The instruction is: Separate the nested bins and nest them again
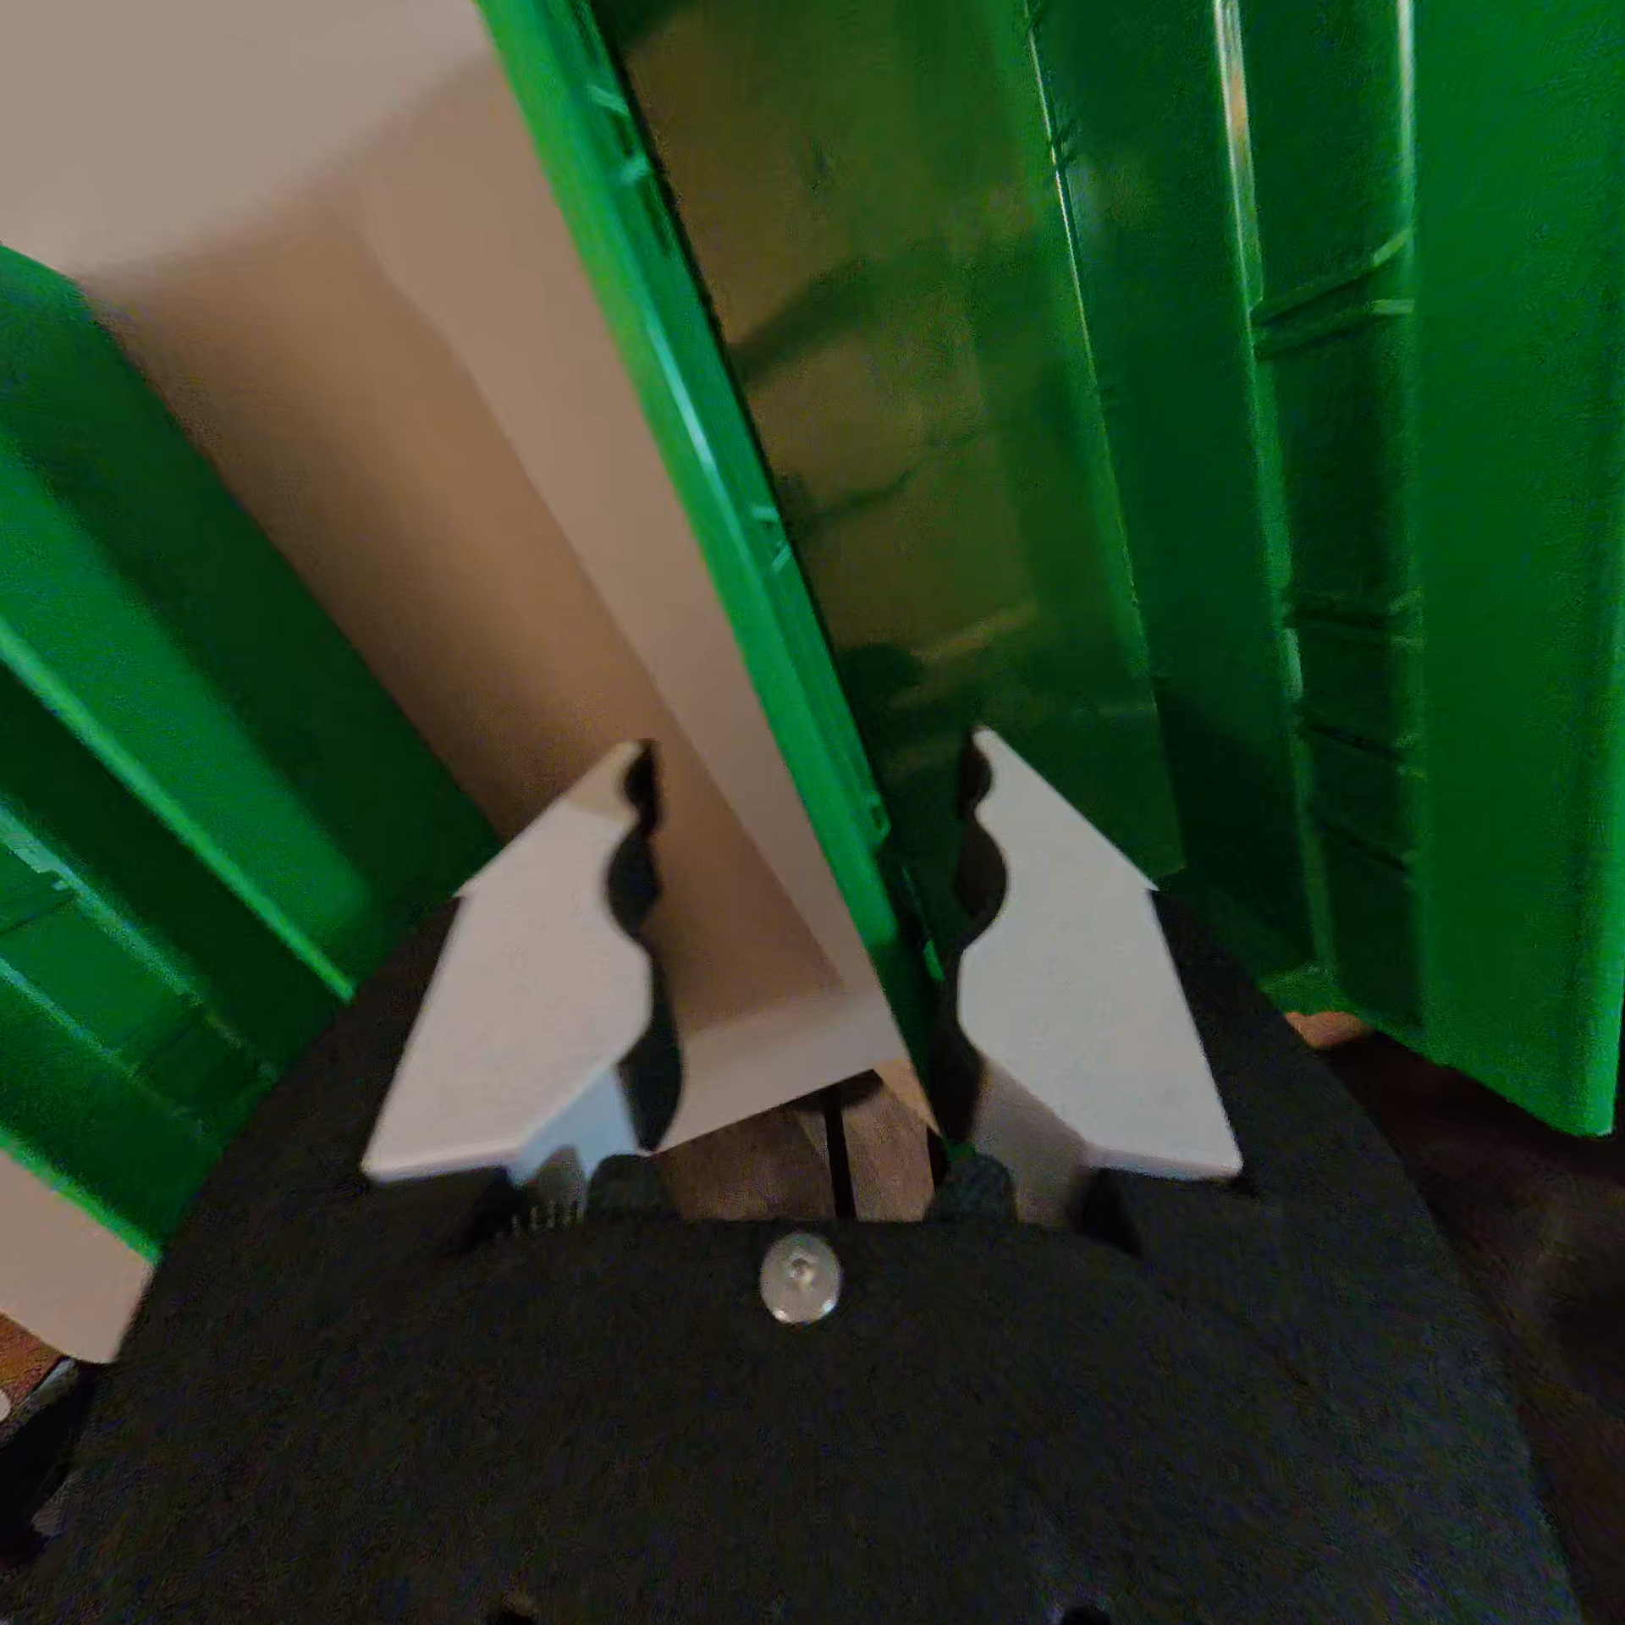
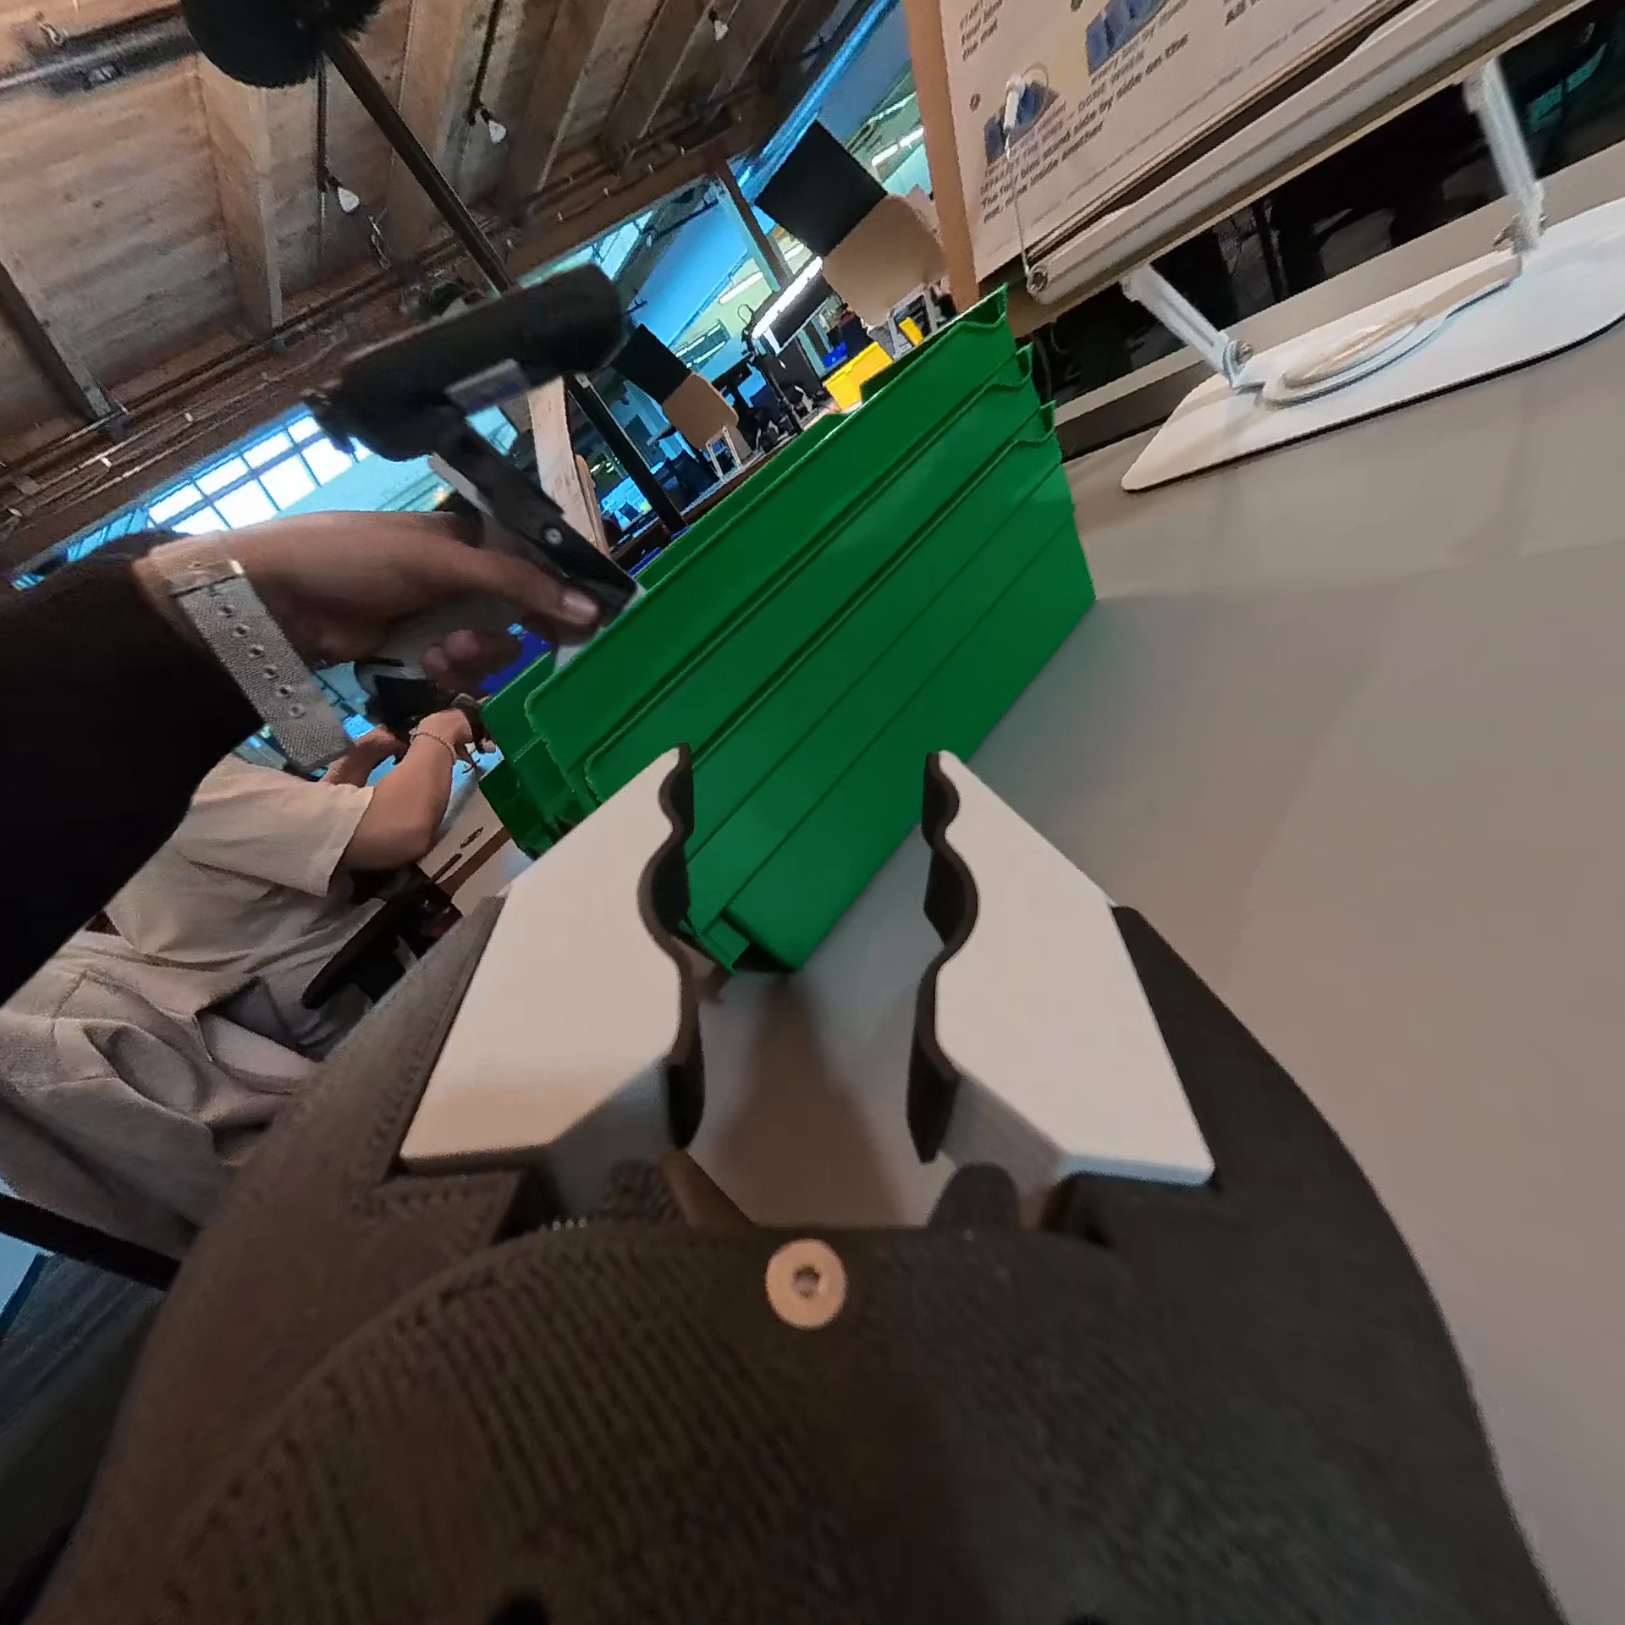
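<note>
Several green bins (image 2: 835, 633) stand nested in one stack on the grey table (image 2: 1319, 791). My right gripper (image 2: 809, 758) is open, low at the stack's near corner, which lies between its fingers, close to the left finger (image 2: 572, 967). A hand holds my left gripper (image 2: 598, 589) over the stack's far left end. In the left wrist view that gripper (image 1: 811, 743) is open, with a green bin's rim (image 1: 703, 440) between its fingers, close to the right finger (image 1: 1073, 967). The bin's inner wall (image 1: 923, 440) fills the right. Another green bin part (image 1: 132, 703) shows at the left.
A white stand (image 2: 1407, 334) with a flat base sits at the table's back right under a printed board (image 2: 1143, 88). A person (image 2: 220, 923) sits beyond the table's left edge.
</note>
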A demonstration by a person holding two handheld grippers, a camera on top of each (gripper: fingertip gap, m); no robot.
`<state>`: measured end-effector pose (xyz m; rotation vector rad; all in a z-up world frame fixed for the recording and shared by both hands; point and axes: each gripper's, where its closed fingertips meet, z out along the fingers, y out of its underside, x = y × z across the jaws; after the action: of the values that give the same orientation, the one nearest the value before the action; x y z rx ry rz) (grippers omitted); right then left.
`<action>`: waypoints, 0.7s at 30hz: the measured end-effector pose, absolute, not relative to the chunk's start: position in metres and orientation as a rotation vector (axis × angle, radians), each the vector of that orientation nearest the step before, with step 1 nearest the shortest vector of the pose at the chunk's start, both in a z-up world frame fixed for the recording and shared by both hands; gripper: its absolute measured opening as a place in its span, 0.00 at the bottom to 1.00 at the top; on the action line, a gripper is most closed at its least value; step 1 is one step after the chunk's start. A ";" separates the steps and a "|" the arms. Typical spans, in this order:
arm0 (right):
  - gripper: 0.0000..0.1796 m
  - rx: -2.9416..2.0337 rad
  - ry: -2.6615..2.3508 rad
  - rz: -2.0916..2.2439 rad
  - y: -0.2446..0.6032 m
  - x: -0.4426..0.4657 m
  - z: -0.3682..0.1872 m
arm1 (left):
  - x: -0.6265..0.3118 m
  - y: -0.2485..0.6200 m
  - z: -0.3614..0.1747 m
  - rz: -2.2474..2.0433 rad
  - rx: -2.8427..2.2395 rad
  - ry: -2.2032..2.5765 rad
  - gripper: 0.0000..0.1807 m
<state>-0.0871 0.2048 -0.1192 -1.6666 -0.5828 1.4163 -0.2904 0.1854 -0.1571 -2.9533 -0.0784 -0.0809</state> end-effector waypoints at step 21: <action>0.28 -1.624 -0.384 1.510 0.244 -0.040 -0.126 | -0.350 0.156 -0.073 -0.091 -2.960 -0.391 0.06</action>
<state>-0.0405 0.2445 -0.1262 -1.6237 -0.3843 1.5103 -0.3501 0.1557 -0.0731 -2.9599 -0.3912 -0.0913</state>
